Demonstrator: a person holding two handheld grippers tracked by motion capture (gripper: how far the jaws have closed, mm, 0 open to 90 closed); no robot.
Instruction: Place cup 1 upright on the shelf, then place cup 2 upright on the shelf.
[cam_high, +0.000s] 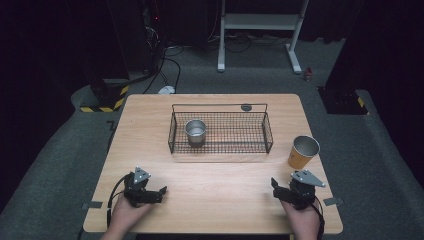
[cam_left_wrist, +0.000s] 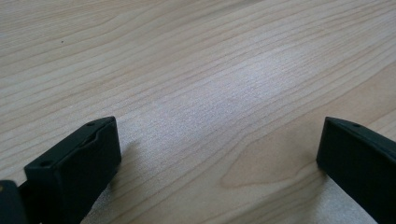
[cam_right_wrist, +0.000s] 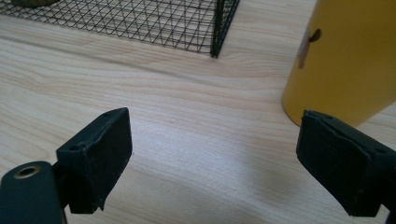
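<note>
Jaws spread wide and empty on both grippers, right gripper (cam_high: 283, 192) nearer the upright yellow cup (cam_high: 302, 152) at its one o'clock, just beyond the jaw tips, left gripper (cam_high: 153, 192) well apart, wire basket (cam_high: 220, 148) at eleven.

Table (cam_high: 210, 175): pale matt wood, visible grain. Basket (cam_high: 220, 131): black wire mesh. Cup inside (cam_high: 195, 131): shiny metal. Yellow cup (cam_high: 302, 152): smooth, metal-lined.
</note>
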